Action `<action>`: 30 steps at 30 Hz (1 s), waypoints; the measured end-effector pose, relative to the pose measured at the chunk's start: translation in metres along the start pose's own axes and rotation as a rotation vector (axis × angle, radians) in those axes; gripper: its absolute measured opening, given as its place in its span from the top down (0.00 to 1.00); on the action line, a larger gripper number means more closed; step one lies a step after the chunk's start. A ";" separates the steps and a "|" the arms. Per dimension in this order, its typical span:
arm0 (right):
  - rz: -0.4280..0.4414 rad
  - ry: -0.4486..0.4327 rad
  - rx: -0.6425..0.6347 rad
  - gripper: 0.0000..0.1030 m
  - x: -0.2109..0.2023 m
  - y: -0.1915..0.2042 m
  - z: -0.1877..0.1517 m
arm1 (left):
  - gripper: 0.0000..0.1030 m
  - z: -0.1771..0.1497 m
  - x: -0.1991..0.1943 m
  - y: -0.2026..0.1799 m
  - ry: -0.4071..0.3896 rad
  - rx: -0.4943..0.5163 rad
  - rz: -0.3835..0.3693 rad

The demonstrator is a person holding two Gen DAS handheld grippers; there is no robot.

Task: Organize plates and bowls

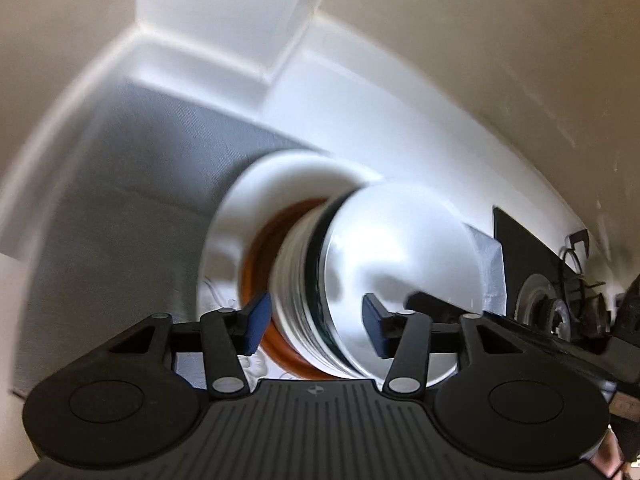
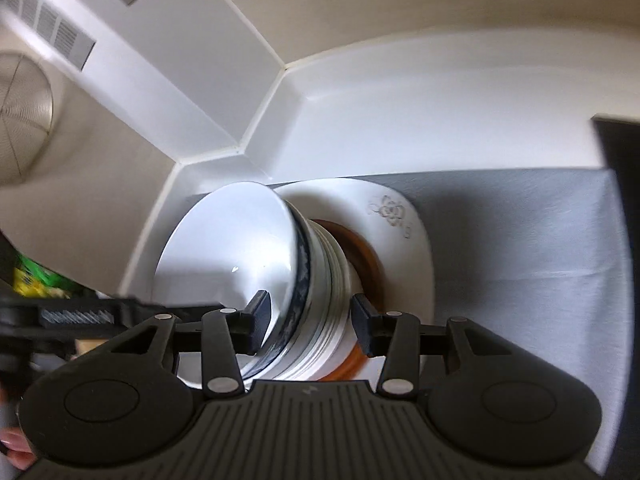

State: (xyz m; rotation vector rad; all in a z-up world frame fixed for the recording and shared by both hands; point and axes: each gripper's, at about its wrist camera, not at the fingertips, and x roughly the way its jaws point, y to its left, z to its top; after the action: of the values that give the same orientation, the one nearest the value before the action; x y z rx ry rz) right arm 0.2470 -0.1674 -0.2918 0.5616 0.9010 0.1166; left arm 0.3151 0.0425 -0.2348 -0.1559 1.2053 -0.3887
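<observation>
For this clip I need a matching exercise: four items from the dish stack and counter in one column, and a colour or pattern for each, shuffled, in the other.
Items:
1. top bowl
2. ring-shaped dish under the bowls
3. bottom plate
4. mat

Descriptions:
A. plain grey
B. white with a faint flower print on its rim
C. orange-brown
D. white inside, dark blue patterned band outside

Pairs: 1-D, 2-C, 3-B, 4-A
</observation>
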 end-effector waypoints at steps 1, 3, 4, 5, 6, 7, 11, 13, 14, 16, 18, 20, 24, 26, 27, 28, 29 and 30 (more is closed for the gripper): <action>0.007 -0.020 0.001 0.54 -0.011 0.003 -0.004 | 0.33 -0.005 -0.014 -0.007 -0.036 0.034 0.055; -0.010 -0.051 -0.025 0.49 -0.036 0.015 -0.013 | 0.20 -0.017 -0.043 -0.021 -0.119 0.095 0.137; -0.026 -0.070 -0.053 0.43 -0.049 0.024 -0.018 | 0.14 -0.025 -0.059 -0.027 -0.152 0.107 0.161; -0.043 -0.092 -0.082 0.34 -0.064 0.032 -0.024 | 0.12 -0.033 -0.076 -0.033 -0.179 0.115 0.168; -0.059 -0.115 -0.114 0.28 -0.079 0.042 -0.029 | 0.08 -0.042 -0.093 -0.039 -0.201 0.120 0.163; -0.081 -0.134 -0.147 0.16 -0.094 0.052 -0.035 | 0.01 -0.051 -0.109 -0.047 -0.218 0.126 0.159; -0.166 -0.149 -0.278 0.10 -0.140 0.092 -0.054 | 0.00 -0.081 -0.153 -0.087 -0.228 0.160 0.294; -0.216 -0.172 -0.308 0.06 -0.163 0.109 -0.065 | 0.00 -0.098 -0.173 -0.107 -0.255 0.181 0.351; -0.233 -0.171 -0.296 0.05 -0.177 0.115 -0.068 | 0.00 -0.107 -0.183 -0.115 -0.268 0.190 0.365; -0.228 -0.170 -0.253 0.04 -0.205 0.123 -0.075 | 0.00 -0.123 -0.204 -0.127 -0.297 0.182 0.379; -0.158 -0.153 -0.199 0.04 -0.232 0.124 -0.080 | 0.00 -0.138 -0.231 -0.129 -0.332 0.161 0.373; -0.147 -0.115 -0.169 0.04 -0.253 0.128 -0.085 | 0.00 -0.150 -0.253 -0.135 -0.342 0.154 0.349; -0.345 -0.097 -0.222 0.00 -0.283 0.158 -0.094 | 0.00 -0.153 -0.270 -0.152 -0.268 0.193 0.368; -0.382 -0.104 -0.231 0.00 -0.293 0.168 -0.096 | 0.00 -0.158 -0.280 -0.155 -0.277 0.189 0.354; -0.368 -0.113 -0.208 0.00 -0.297 0.168 -0.097 | 0.00 -0.160 -0.285 -0.154 -0.284 0.175 0.347; -0.358 -0.106 -0.195 0.00 -0.298 0.169 -0.098 | 0.00 -0.160 -0.288 -0.154 -0.281 0.169 0.350; -0.356 -0.101 -0.191 0.00 -0.297 0.170 -0.098 | 0.00 -0.159 -0.288 -0.155 -0.268 0.174 0.362; -0.366 -0.106 -0.196 0.00 -0.297 0.172 -0.099 | 0.00 -0.159 -0.289 -0.156 -0.261 0.183 0.373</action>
State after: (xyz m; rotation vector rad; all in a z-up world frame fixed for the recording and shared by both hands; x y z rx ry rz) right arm 0.0079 -0.0771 -0.0423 0.2131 0.8637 -0.1538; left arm 0.0475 0.0204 0.0121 0.1719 0.9108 -0.1437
